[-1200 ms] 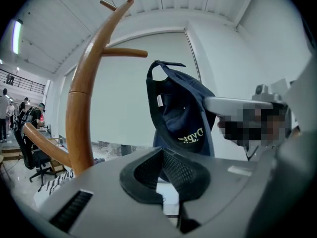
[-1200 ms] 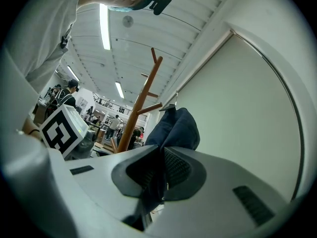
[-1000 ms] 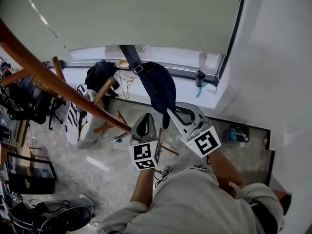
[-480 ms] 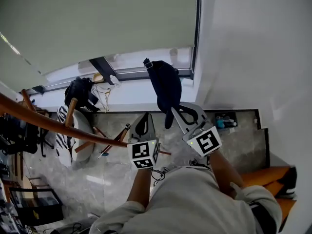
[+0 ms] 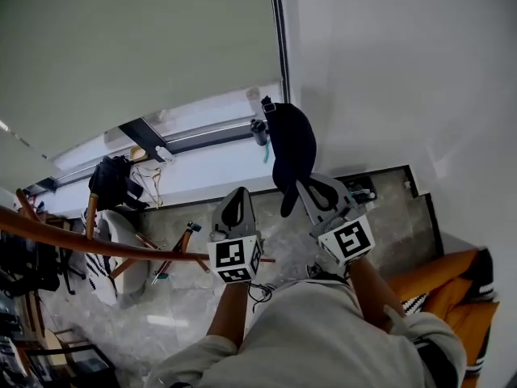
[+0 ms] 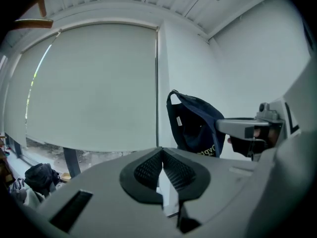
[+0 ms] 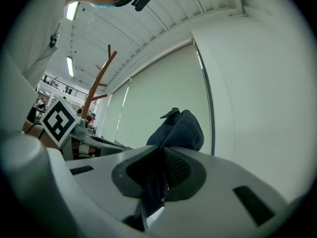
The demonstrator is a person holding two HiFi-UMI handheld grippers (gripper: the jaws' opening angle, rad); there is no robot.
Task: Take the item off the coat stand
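A dark navy bag [image 5: 292, 140] hangs free of the brown wooden coat stand [image 5: 97, 245], which lies off to the left in the head view. My right gripper [image 5: 303, 186] is shut on a fold of the bag's fabric [image 7: 181, 128], which runs down between its pads. The stand's forked top [image 7: 96, 86] shows behind and to the left in the right gripper view. My left gripper [image 5: 234, 196] is held beside the right one, shut with nothing between its pads [image 6: 171, 170]. From the left gripper view the bag [image 6: 195, 128] hangs just right of centre.
A pale roller blind [image 5: 137, 47] covers the window ahead and a white wall [image 5: 404, 71] stands to the right. A black bag [image 5: 113, 180] sits on the sill. A striped item [image 5: 101, 265] lies below the stand. An orange seat [image 5: 452, 289] is at lower right.
The bag has come away from the stand with my right gripper and moved right, towards the white wall. The stand has slid to the left edge of the head view.
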